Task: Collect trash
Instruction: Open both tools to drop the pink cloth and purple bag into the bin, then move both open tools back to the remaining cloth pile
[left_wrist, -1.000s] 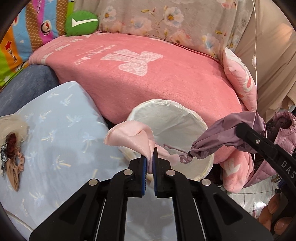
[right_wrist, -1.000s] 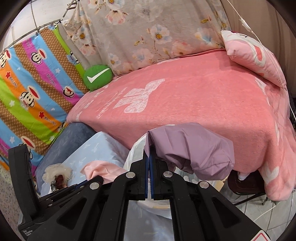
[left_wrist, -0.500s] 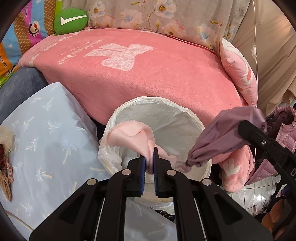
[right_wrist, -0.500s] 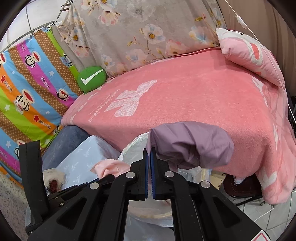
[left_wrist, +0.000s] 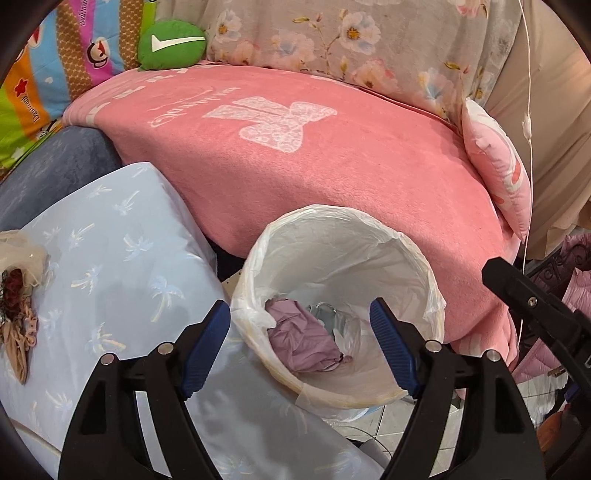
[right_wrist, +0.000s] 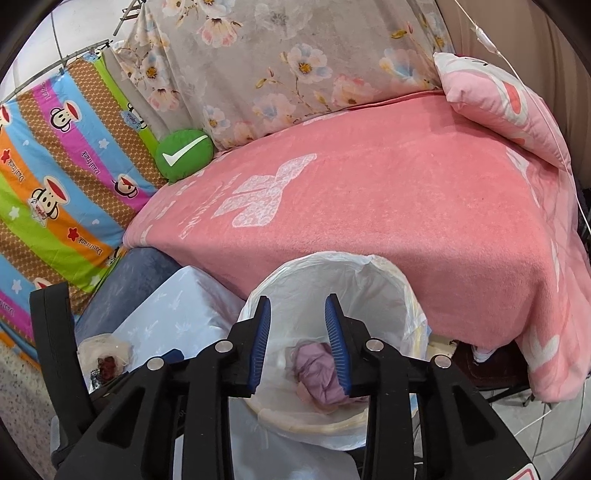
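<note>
Both cloths have dropped: the purple cloth (left_wrist: 301, 341) now lies in the bin (left_wrist: 332, 236). Left gripper (left_wrist: 300, 338) and right gripper (right_wrist: 298, 345) are opening, empty, above it. Beyond: pink blanket (left_wrist: 332, 166), green cushion (left_wrist: 171, 44).

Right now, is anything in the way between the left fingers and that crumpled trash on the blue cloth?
Nothing visible. The crumpled trash lies uncovered on the blue cloth, left of the left gripper, whose empty fingers are opening over the bin.
</note>
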